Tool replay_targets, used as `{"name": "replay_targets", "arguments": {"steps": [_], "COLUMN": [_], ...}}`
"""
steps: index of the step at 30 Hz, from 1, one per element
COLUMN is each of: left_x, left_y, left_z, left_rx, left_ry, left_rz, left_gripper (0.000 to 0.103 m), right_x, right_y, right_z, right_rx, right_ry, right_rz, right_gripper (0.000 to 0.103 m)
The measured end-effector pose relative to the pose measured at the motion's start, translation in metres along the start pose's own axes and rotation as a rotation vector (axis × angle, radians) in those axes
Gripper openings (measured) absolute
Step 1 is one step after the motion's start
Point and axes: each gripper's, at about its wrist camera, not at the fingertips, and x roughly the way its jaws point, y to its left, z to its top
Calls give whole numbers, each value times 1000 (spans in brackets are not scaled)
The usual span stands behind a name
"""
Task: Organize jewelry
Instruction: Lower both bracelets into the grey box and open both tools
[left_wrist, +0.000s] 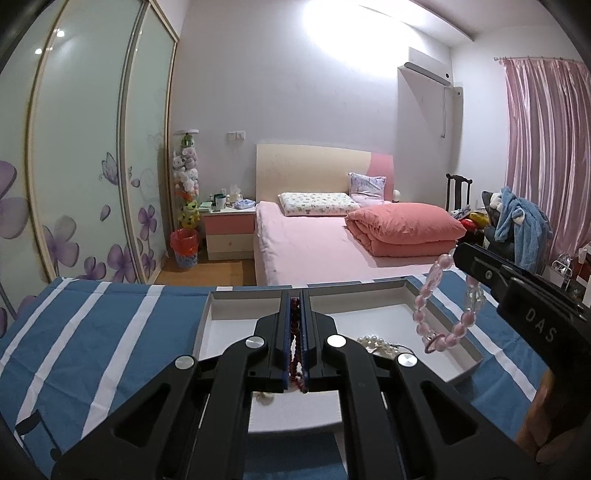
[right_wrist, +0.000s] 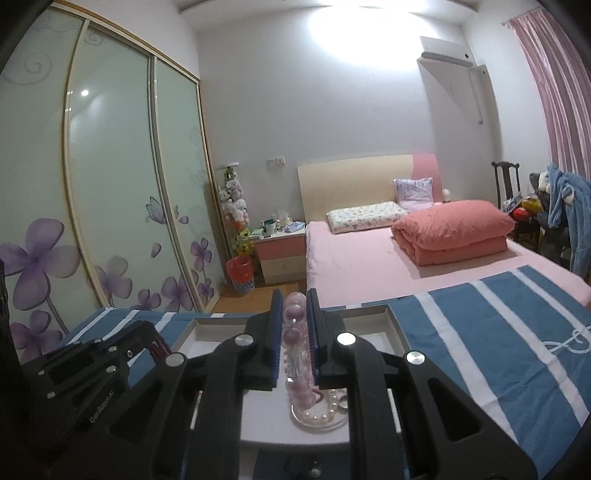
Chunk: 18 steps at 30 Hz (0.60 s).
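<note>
Over a shallow white box (left_wrist: 207, 321) on a blue-and-white striped cloth (left_wrist: 85, 325), both tools hold beads. Seen from the left wrist, the left gripper (left_wrist: 294, 317) has its jaws pressed nearly together on a dark red bead strand (left_wrist: 294, 314); most of the strand is hidden between the blue pads, so its length cannot be judged. From that same view the right gripper (left_wrist: 458, 254) reaches in from the right, its body cut off by the frame edge, with a pink and clear bead bracelet (left_wrist: 439, 306) dangling from its tip above the box. The right wrist view shows that gripper's jaws set narrow, clamping the bracelet's beads. A pearl strand (right_wrist: 325, 408) lies in the box, partly covered by the gripper frames.
</note>
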Motion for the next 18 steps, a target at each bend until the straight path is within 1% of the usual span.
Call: {"name": "replay_targets", "arguments": {"steps": [5,12,18], "left_x": [14,30,46], "left_y": [1,-1,-2], "left_z": [1,5,2], "left_rx": [-19,-28,-28], "left_ry": [27,44,79], "left_rz": [-10,-43,-48], "left_gripper": [5,5,5], "right_x": [24,58,78], "right_y": [-1,-8,-12], "right_z": [-1,-7,-14], "right_rx": [16,53,58], "right_ry": [41,107,159], "right_rz": [17,44,34], "right_gripper": [13,13,14]}}
